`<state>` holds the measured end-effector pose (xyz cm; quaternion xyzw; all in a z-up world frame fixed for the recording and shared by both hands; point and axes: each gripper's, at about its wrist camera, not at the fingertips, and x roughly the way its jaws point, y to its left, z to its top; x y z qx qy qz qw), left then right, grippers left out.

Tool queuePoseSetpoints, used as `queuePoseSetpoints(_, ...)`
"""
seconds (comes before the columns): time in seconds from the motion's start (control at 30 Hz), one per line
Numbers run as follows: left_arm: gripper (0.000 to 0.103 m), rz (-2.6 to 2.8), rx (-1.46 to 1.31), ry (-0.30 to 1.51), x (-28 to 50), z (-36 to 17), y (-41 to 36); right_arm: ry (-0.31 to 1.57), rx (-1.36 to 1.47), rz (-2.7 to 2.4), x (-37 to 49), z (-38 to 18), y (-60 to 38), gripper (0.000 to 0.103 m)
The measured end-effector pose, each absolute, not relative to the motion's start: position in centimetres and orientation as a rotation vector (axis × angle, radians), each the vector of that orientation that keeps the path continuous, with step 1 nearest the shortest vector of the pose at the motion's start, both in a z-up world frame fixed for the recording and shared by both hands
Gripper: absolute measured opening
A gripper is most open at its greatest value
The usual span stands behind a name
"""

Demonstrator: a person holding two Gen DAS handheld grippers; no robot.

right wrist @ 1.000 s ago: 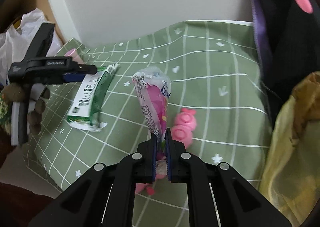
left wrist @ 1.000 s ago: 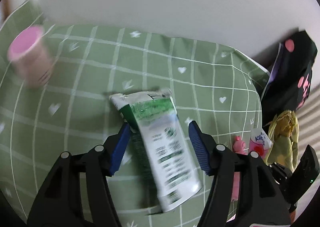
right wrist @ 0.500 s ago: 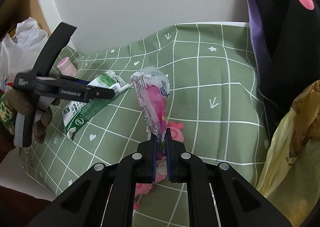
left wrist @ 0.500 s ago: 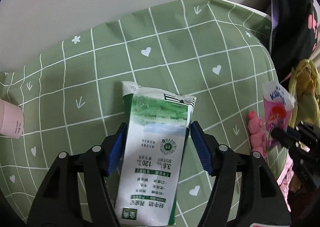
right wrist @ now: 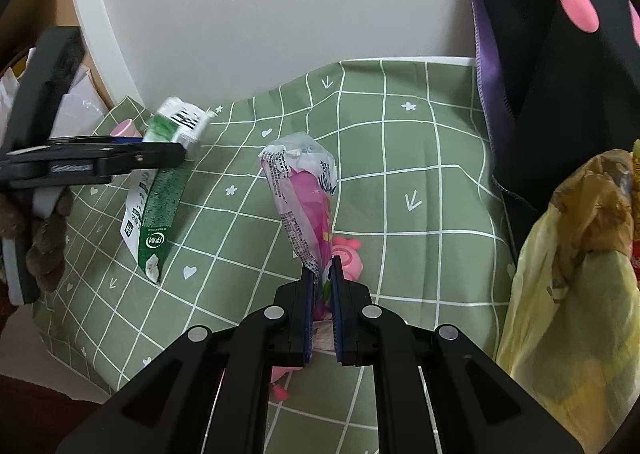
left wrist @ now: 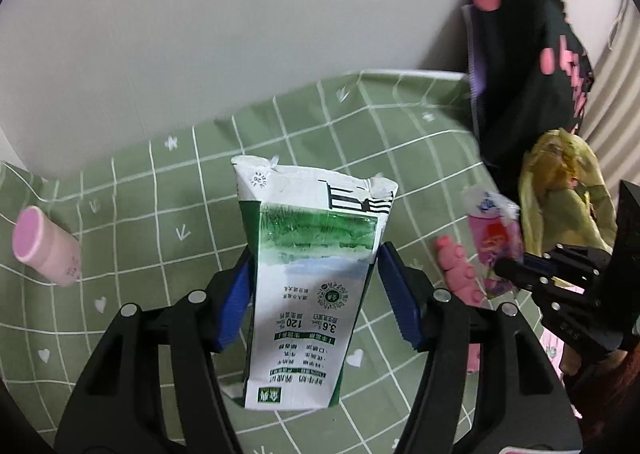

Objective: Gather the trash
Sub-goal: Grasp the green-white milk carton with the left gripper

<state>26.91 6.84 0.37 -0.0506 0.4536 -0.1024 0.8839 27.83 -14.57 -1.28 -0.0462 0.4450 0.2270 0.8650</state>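
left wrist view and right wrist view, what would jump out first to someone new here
The green and white milk carton stands out first, held up off the green checked cloth between the left hand-held gripper pads. Next comes the pink snack wrapper, pinched in the shut right hand-held gripper.

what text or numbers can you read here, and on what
"120" and "3.6": on the green and white milk carton, upside down in the left wrist view.
Chinese print on the milk carton: too small to read.
Blue brand word and black print on the pink snack wrapper: blurred.
Lettering on the left gripper side: blurred.
Pink bottle print: too small.
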Motion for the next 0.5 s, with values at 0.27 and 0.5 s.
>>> queuePoseSetpoints(0.27, 0.057, -0.237, -0.131, 0.869, 24.2, 2.7, 6.6, 0.891, -0.101, 0.439, 25.9, 0.7, -14.4, 0.009)
queuePoseSetpoints(0.5, 0.055, -0.251, -0.142, 0.816, 22.7, 4.7, 6.8, 0.874, -0.093, 0.410, 24.6, 1.9, -14.2, 0.009)
